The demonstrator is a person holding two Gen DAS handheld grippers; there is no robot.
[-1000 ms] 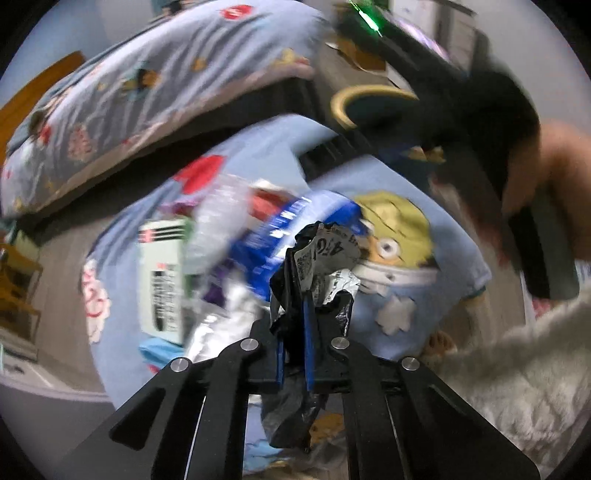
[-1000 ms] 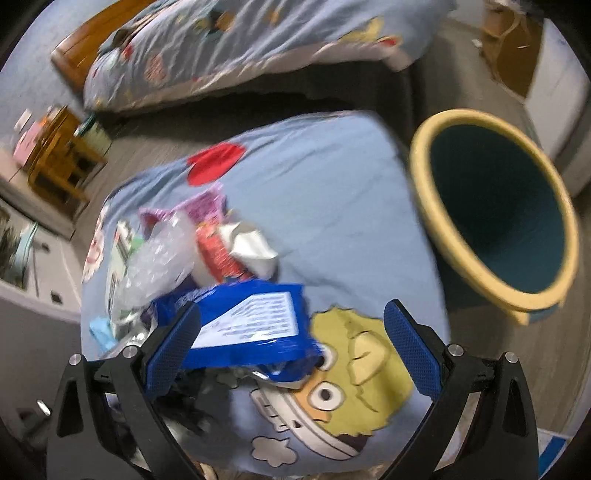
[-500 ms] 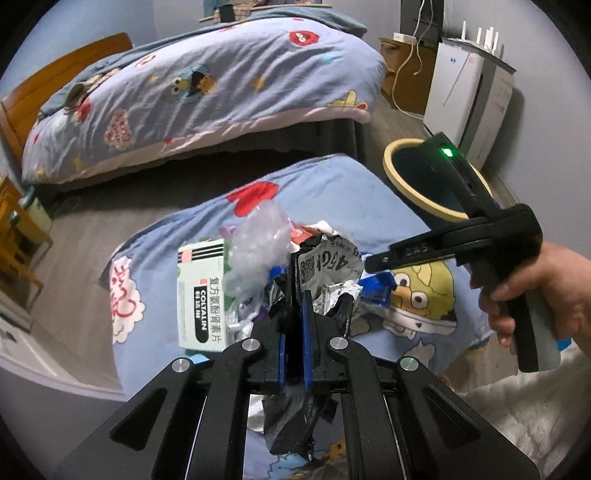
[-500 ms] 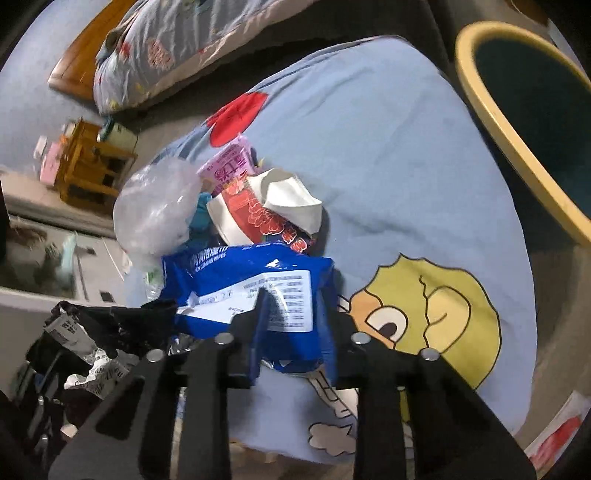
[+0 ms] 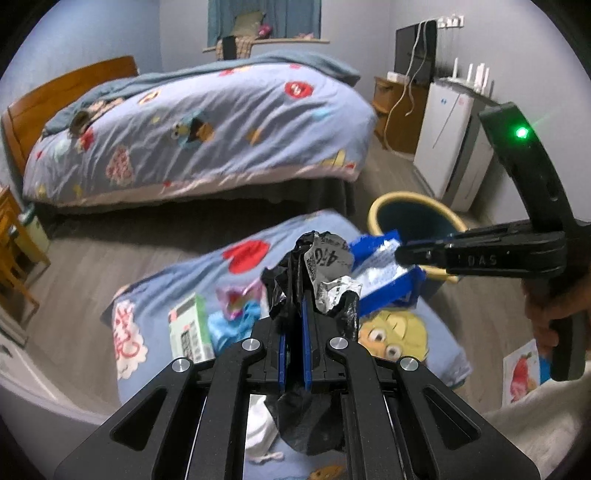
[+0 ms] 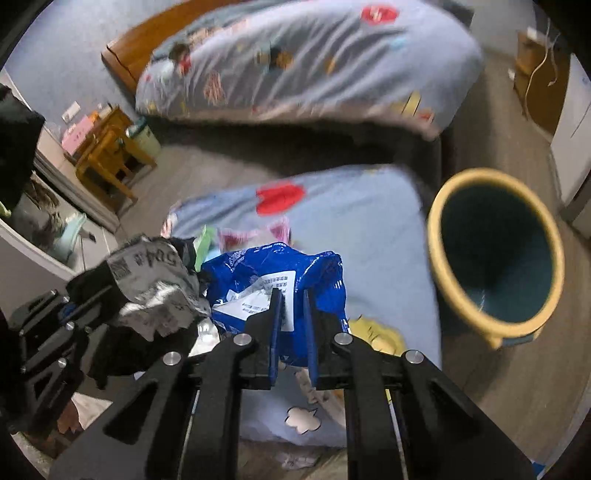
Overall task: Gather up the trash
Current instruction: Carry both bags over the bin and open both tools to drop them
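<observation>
Showing two hand-held grippers, each carrying one piece of trash. The left hand-held gripper (image 5: 294, 325) is clenched tight on a crumpled black-and-silver wrapper (image 5: 317, 273). The right hand-held gripper (image 6: 291, 306), jaws closing, pinches a blue packet (image 6: 273, 273). One yellow-rimmed bin (image 6: 495, 254) stands right of it; a green-white box (image 5: 188, 325) and pink wrapper (image 5: 236, 295) lie beyond the left fingers.

A home bedroom: a wooden-framed bed (image 5: 199, 133) under a cartoon-print quilt fills the upper frame, a curtained window (image 5: 264, 18) sits top centre, wood-look floor (image 5: 92, 254) below.
</observation>
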